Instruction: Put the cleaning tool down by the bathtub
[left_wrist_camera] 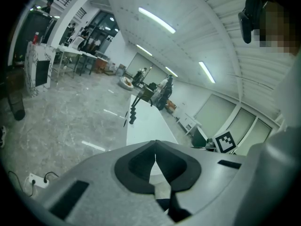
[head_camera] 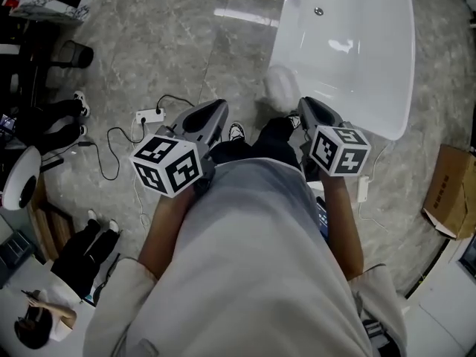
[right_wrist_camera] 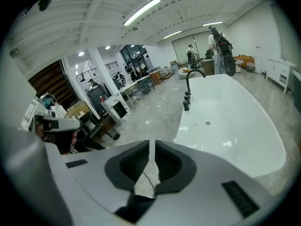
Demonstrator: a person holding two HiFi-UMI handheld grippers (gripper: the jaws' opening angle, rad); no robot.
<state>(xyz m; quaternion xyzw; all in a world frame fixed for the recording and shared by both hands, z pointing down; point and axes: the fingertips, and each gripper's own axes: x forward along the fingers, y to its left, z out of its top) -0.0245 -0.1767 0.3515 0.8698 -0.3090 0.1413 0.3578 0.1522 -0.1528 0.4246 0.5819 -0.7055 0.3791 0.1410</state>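
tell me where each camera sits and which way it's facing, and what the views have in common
Head view: on the person's head, looking steeply down at floor and bathtub; shows their torso, left gripper and right gripper.
Left gripper view: on the left gripper, looking along its shut, empty jaws down the bathtub toward the faucet.
Right gripper view: on the right gripper, looking along its barely parted, empty jaws into the bathtub.
Shared: all three show the bathtub and its dark faucet.

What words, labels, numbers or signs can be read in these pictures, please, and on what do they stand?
No readable text anywhere.
On the left gripper and right gripper: square black-and-white marker patterns, no letters.
Cardboard box: any print is too small to read.
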